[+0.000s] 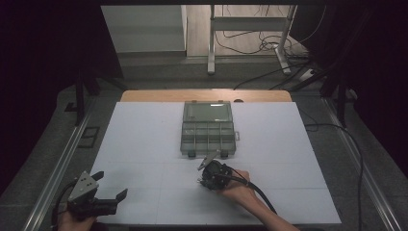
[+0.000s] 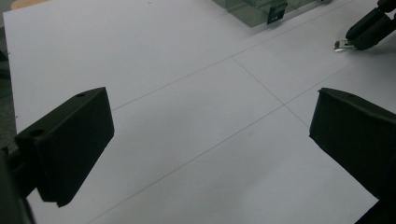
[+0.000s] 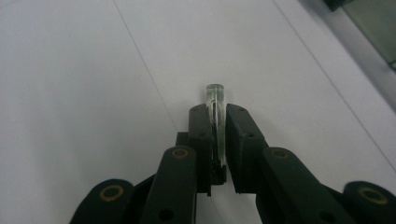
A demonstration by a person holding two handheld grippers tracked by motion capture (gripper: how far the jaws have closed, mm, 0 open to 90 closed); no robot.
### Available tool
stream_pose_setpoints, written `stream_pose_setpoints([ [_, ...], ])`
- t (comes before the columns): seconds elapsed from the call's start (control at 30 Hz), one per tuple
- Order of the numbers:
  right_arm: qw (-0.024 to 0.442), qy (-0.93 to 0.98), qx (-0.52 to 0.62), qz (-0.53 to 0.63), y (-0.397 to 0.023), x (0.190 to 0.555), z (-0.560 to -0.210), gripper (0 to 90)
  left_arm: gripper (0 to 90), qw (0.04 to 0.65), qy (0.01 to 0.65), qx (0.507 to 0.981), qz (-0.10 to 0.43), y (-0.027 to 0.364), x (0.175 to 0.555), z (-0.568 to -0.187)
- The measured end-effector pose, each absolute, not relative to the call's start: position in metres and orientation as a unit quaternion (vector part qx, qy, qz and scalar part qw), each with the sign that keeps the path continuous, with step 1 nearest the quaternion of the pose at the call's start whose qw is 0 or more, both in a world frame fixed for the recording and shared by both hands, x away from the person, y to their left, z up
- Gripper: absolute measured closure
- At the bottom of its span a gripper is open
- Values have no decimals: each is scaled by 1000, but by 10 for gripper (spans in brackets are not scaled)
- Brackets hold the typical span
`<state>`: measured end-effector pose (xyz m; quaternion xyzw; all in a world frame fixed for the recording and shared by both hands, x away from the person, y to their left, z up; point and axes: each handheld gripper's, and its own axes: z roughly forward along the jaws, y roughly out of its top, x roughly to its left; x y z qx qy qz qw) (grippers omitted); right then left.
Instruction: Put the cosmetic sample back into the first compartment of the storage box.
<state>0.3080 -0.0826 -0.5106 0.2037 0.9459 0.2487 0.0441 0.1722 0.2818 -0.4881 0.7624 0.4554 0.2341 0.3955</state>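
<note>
My right gripper (image 3: 218,114) is shut on a small clear plastic piece (image 3: 215,93) whose rounded end sticks up above the jaw tips. In the high view the right gripper (image 1: 200,174) sits in a hand just below a clear compartment box (image 1: 208,137), which lies on the white mat with its lid (image 1: 208,111) folded back. The left gripper view catches the right gripper (image 2: 362,35) at the top right, the clear piece (image 2: 340,45) glinting at its tip. My left gripper (image 1: 111,184) rests at the mat's near left corner, open, with nothing between its jaws (image 2: 210,140).
The white mat (image 1: 144,144) covers most of the table and carries thin grid lines. A wooden table edge (image 1: 202,95) shows behind the box. A cable (image 1: 257,192) trails from the right gripper toward the near edge. Metal rails run along both sides.
</note>
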Motion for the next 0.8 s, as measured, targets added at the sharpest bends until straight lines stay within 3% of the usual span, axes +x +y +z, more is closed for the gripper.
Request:
stream_pose_setpoints([
  [0.8,34,923,228,308,-93,317,-490,803,5,395,457,762,232,282,173,-488],
])
